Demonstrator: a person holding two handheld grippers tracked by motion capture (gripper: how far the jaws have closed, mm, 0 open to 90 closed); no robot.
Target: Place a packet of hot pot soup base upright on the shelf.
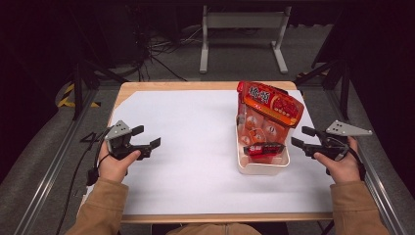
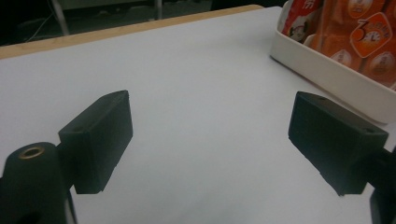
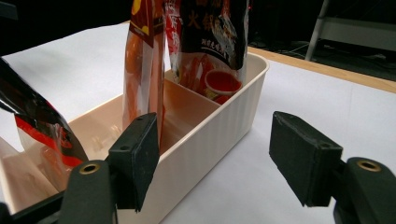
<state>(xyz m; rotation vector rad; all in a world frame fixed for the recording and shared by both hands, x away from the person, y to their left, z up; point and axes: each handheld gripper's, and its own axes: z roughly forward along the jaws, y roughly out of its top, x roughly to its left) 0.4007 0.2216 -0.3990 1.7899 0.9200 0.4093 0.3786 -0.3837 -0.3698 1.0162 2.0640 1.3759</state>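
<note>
A cream plastic bin (image 1: 262, 166) stands right of the table's middle with red and orange snack packets (image 1: 268, 105) upright inside it. The right gripper view looks along the bin (image 3: 219, 135) and its packets (image 3: 142, 60) from close by. My right gripper (image 1: 302, 136) is open just right of the bin, with nothing between its jaws. At the table's left my left gripper (image 1: 146, 137) is open over the bare white sheet, pointing toward the bin (image 2: 327, 74). Its jaws are empty too.
A white sheet (image 1: 195, 147) covers most of the wooden table (image 1: 195, 85). A metal frame leg stand (image 1: 242, 34) and cables lie on the floor beyond the far edge. Metal rails run along both sides of the table.
</note>
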